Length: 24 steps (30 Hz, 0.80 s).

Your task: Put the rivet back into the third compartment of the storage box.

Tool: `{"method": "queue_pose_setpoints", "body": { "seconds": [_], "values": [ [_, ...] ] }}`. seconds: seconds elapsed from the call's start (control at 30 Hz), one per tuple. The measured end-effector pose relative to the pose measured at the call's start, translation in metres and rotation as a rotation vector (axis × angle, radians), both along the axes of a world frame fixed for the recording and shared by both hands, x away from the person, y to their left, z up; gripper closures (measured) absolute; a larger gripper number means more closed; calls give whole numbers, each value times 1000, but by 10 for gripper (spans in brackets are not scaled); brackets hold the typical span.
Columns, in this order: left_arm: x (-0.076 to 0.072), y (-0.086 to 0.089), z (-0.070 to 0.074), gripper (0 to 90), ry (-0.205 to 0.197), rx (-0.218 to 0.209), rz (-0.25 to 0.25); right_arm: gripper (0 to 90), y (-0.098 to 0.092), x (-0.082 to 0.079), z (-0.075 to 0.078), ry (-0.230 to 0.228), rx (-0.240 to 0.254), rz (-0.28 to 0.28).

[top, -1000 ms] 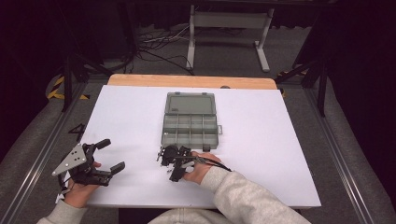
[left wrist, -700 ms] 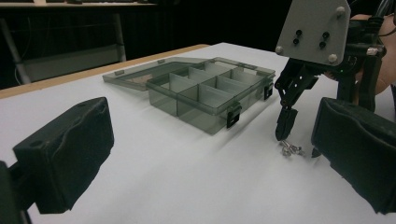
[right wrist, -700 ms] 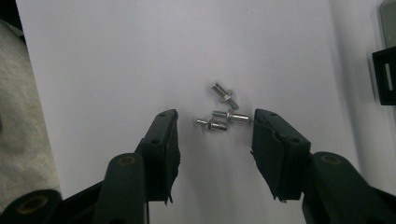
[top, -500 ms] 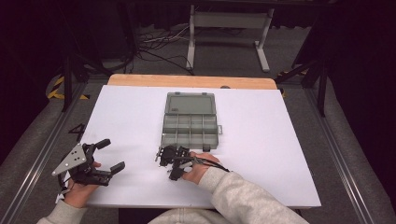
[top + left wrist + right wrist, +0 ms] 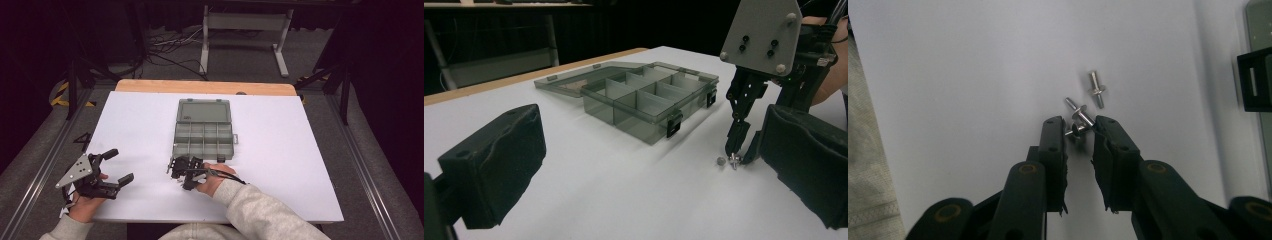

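Note:
Three small silver rivets lie on the white table just in front of a grey see-through compartment box point(image 5: 204, 141) whose lid is folded back. My right gripper point(image 5: 1079, 126) points down at them. Its jaws have just been closing, and one rivet point(image 5: 1074, 131) is pinched between the tips. A second rivet point(image 5: 1078, 111) leans against that one, and a third rivet point(image 5: 1096, 88) lies a little farther off. From the high view, the right gripper point(image 5: 172, 168) sits near the box's front left corner. My left gripper point(image 5: 120, 165) rests open and empty at the table's front left.
The box point(image 5: 649, 100) has several compartments and black latches on its front wall. White table point(image 5: 280, 150) spreads wide to the right of the box and between the two hands. A wooden strip point(image 5: 205, 87) runs along the far edge.
The right gripper's jaws have drawn together over the rivets. Both hands have stayed where they were, and the left gripper is unchanged.

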State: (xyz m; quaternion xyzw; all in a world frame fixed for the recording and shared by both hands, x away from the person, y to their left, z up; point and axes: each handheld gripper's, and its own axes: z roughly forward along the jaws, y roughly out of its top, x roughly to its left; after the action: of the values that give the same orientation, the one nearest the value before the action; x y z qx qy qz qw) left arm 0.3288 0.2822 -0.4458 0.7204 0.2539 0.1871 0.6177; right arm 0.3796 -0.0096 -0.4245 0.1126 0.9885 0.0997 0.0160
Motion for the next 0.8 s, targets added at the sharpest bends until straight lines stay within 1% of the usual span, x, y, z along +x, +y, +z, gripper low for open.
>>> {"method": "queue_pose_setpoints", "body": {
  "seconds": [0.1,0.13,0.27,0.4,0.43,0.53,0.63,0.8],
  "values": [
    [0,0,0,0,1,-1,1,821,-1,0,2,0,6,5],
    [0,0,0,0,0,0,0,822,-1,0,1,0,12,3],
    [0,0,0,0,2,-2,1,824,-1,0,0,4,1,5],
    [0,0,0,0,2,-2,1,828,-2,0,1,0,8,8],
    [0,0,0,0,2,-2,1,827,-2,0,3,2,7,8],
    [0,0,0,0,3,-3,2,828,-5,1,7,-1,31,2],
    [1,0,0,0,-5,3,1,828,-7,2,13,2,42,6],
    [0,0,0,0,0,2,1,828,-8,1,20,-2,54,13]
  ]
}}
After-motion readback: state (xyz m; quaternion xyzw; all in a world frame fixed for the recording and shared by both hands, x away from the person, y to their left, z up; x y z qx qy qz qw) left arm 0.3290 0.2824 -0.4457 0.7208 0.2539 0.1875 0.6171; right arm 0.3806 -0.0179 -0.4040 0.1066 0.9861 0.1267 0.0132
